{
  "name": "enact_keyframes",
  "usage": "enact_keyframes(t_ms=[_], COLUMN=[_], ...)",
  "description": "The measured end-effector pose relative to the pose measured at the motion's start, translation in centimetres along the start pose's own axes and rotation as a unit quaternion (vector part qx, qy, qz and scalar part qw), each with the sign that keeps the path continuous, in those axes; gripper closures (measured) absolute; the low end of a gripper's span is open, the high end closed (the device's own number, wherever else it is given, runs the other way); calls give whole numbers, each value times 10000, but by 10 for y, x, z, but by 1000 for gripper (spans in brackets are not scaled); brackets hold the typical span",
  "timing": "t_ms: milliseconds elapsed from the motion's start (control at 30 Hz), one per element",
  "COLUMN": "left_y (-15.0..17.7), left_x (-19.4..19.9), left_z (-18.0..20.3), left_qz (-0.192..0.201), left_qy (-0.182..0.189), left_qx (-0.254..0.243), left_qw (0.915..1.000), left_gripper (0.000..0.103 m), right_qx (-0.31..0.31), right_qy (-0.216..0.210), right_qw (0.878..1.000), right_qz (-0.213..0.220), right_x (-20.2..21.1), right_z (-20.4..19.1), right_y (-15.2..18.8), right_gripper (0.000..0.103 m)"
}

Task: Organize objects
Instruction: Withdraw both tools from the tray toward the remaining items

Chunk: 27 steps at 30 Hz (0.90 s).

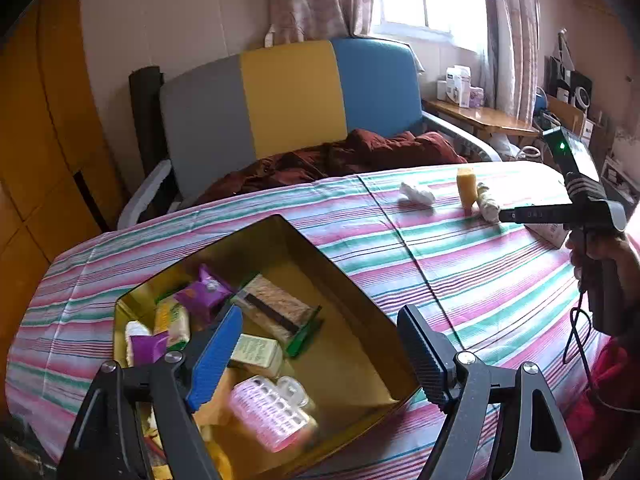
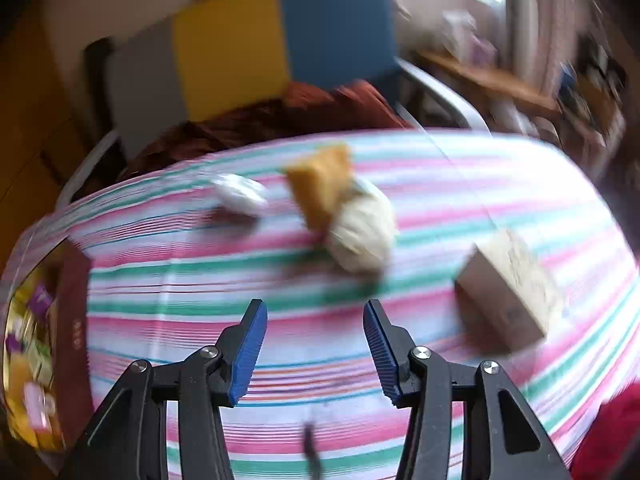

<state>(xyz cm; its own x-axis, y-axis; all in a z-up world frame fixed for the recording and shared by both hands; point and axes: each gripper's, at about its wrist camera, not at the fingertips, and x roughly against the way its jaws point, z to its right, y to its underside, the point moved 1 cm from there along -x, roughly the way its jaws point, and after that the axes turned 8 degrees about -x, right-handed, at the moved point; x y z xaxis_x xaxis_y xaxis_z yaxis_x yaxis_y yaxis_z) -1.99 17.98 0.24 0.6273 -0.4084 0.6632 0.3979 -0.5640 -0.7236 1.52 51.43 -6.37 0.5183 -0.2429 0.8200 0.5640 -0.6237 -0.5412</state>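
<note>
Left fingers (image 1: 320, 354) spread, empty, over the gold box (image 1: 356, 300) — roughly eight packets inside. Right fingers (image 2: 315, 346) spread, empty — four items on the bench (image 2: 440, 208): wad (image 2: 240, 196), orange pack (image 2: 322, 184), roll (image 2: 362, 236), carton (image 2: 508, 296).

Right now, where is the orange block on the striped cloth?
In the left wrist view the orange block stands far right on the striped cloth, between a white wad and a cream roll, well beyond the gold box.

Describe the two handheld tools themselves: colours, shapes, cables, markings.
Left tool: black angular linkage arms with silver pivot bolts, ribbed fingers, one pad blue, the other showing black. Right tool: same black frame, both ribbed pads blue. From the left wrist view, its black pistol-grip body carries a green light and a dangling black cable.
</note>
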Motion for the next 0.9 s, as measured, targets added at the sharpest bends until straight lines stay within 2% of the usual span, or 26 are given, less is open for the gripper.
enact_keyframes(t_ms=[267, 367, 600, 733, 900], left_y=[-34, -49, -77, -88, -99], left_x=[-25, -33, -62, -88, -123], left_z=[24, 32, 56, 65, 67], left_qz=[-83, -100, -206, -454, -843], left_qy=[411, 569, 646, 735, 943], left_qx=[-63, -45, -247, -125, 336], left_qw=[9991, 9983, 9974, 9962, 9914], left_gripper=[23, 23, 23, 23, 23], right_qx=[-1103, -1250, -1288, -1281, -1580], right_qy=[-1, 20, -83, -148, -247], right_qw=[9933, 9912, 9900, 9899, 9864], right_qz=[-341, -428, -573, -593, -369], right_x=[-6, -7, -8, -6, 5], right_z=[42, 47, 48, 47, 57], right_y=[-9, -9, -6, -7, -12], right_gripper=[52, 52, 52, 52, 52])
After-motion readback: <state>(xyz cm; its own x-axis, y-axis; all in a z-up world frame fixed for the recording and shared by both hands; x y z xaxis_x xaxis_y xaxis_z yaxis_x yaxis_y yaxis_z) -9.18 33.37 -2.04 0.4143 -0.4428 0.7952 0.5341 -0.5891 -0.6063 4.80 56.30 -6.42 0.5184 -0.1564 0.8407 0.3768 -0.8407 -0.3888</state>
